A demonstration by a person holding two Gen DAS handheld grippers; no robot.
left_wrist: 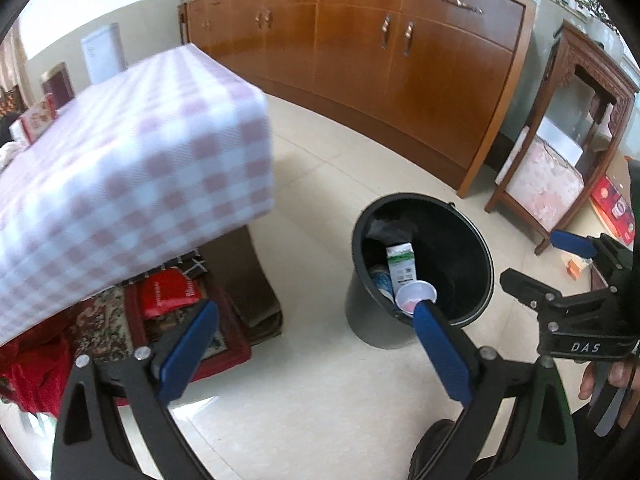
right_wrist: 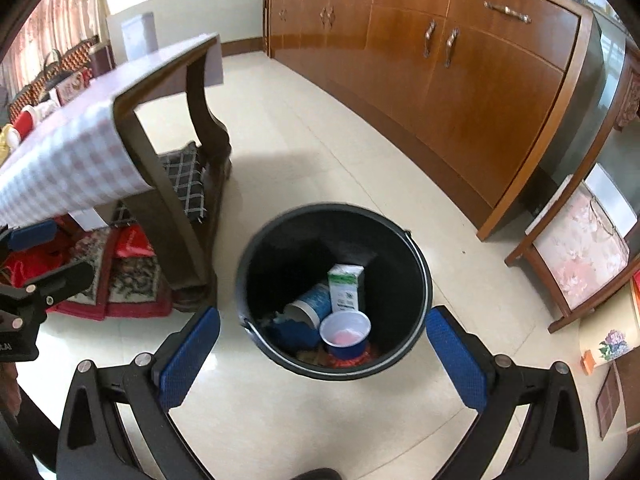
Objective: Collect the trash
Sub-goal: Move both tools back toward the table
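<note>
Three bits of trash I can make out are sitting in the black bucket (right_wrist: 256, 276) on the tiled floor (right_wrist: 280, 152): a white and green carton (right_wrist: 345, 286) standing up, a blue paper cup (right_wrist: 314, 308) tipped on its side next to it, and a small white cup (right_wrist: 345, 330) with pink stuff inside, upright near the front wall. My right claw (right_wrist: 322, 344) hangs above the bucket, spread wide with nothing in it. My left claw (left_wrist: 316, 332) is wide too and empty, off to the bucket's side, one blue pad overlapping the rim in its view. Nearby is the bench (left_wrist: 132, 160) with a pink checked cloth, cushions (right_wrist: 132, 276) piled under it, and a long wooden cabinet (right_wrist: 460, 68) behind.
</note>
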